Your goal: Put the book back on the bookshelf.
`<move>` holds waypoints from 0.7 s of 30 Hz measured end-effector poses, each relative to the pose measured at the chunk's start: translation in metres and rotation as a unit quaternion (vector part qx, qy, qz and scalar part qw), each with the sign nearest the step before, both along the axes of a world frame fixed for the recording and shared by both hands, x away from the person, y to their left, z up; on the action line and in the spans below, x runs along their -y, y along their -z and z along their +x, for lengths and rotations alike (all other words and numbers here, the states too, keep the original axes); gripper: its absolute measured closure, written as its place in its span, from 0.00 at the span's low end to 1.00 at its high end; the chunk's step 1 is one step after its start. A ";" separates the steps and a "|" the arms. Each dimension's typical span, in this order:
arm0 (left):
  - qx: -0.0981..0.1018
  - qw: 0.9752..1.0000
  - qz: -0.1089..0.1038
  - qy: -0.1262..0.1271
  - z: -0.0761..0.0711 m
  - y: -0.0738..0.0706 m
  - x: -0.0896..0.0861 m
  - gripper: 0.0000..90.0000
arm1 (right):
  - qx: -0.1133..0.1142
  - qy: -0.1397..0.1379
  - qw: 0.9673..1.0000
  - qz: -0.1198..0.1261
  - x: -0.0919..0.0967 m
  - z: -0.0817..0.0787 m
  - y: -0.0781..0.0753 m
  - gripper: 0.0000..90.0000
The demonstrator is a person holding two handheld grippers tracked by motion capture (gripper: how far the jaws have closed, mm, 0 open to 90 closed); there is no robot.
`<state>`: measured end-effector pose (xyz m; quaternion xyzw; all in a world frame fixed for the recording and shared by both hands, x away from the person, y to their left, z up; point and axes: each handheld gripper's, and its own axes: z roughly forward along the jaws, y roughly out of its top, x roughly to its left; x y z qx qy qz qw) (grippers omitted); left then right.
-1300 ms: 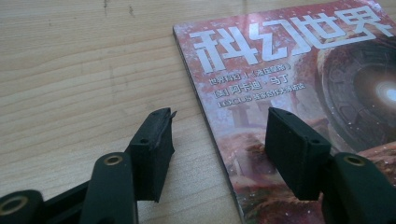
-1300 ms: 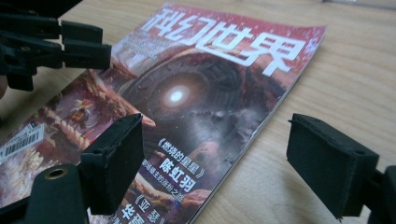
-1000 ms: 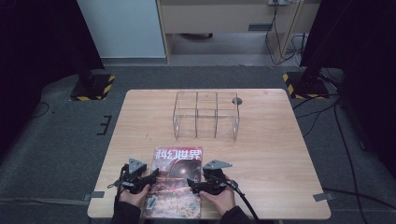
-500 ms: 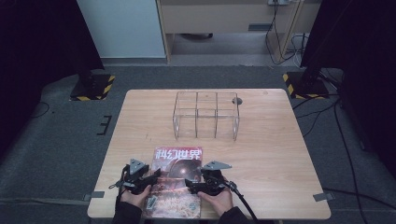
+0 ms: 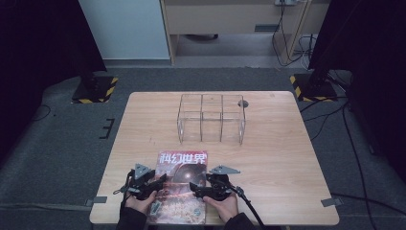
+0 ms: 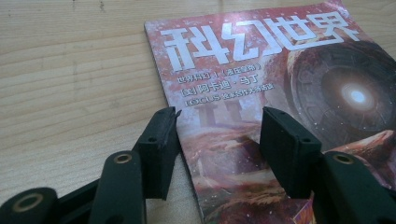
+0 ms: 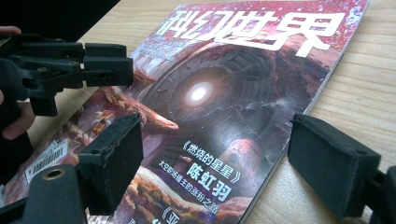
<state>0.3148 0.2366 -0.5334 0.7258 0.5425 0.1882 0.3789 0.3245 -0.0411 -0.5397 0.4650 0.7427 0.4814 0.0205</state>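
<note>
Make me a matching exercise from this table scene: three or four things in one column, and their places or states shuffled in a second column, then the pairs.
Things:
1. magazine
2. clear divided rack
3. left claw
4. right claw

Places or states:
A. open, over the magazine's left edge
B. stands at the table's far middle
C. lies flat at the near edge
D. open, over the magazine's right edge

Pairs: 1-C, 2-B, 3-A, 4-D

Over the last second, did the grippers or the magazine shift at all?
Barely. Both hands stay at the near edge: the left gripper and right gripper sit over the magazine with jaws open, one at each side edge. The magazine lies flat as before; the clear divided rack has not moved.
</note>
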 end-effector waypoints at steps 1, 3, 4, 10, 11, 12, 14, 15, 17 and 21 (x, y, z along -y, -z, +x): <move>0.000 1.000 -0.001 0.000 0.000 0.000 0.000 0.51 | -0.001 0.001 1.000 0.004 0.001 0.000 0.000 0.21; -0.001 1.000 -0.003 -0.001 0.000 0.000 0.000 0.51 | -0.009 0.005 1.000 0.018 0.003 0.001 0.001 0.21; -0.001 1.000 -0.003 -0.002 0.000 0.000 0.000 0.51 | -0.013 0.007 1.000 0.027 0.004 0.001 0.002 0.22; 0.000 1.000 0.000 -0.005 0.000 0.000 0.001 0.51 | -0.030 0.019 0.997 0.065 0.010 0.003 0.002 0.23; 0.000 1.000 0.001 -0.005 0.000 0.000 0.001 0.51 | -0.030 0.020 0.997 0.067 0.010 0.003 0.001 0.23; 0.000 1.000 0.002 -0.006 0.000 0.000 0.001 0.51 | -0.029 0.020 0.997 0.070 0.010 0.003 0.001 0.23; 0.000 1.000 0.000 -0.007 0.000 0.000 0.001 0.51 | -0.030 0.023 0.996 0.080 0.011 0.002 0.001 0.24; 0.000 1.000 0.000 -0.007 0.000 0.000 0.001 0.51 | -0.031 0.025 0.996 0.085 0.012 0.002 0.001 0.24; -0.001 1.000 0.000 -0.007 0.000 0.000 0.001 0.51 | -0.032 0.026 0.994 0.100 0.014 0.001 0.000 0.25; -0.001 1.000 -0.001 -0.008 0.000 0.000 0.001 0.51 | -0.023 0.026 0.990 0.135 0.016 0.001 -0.005 0.27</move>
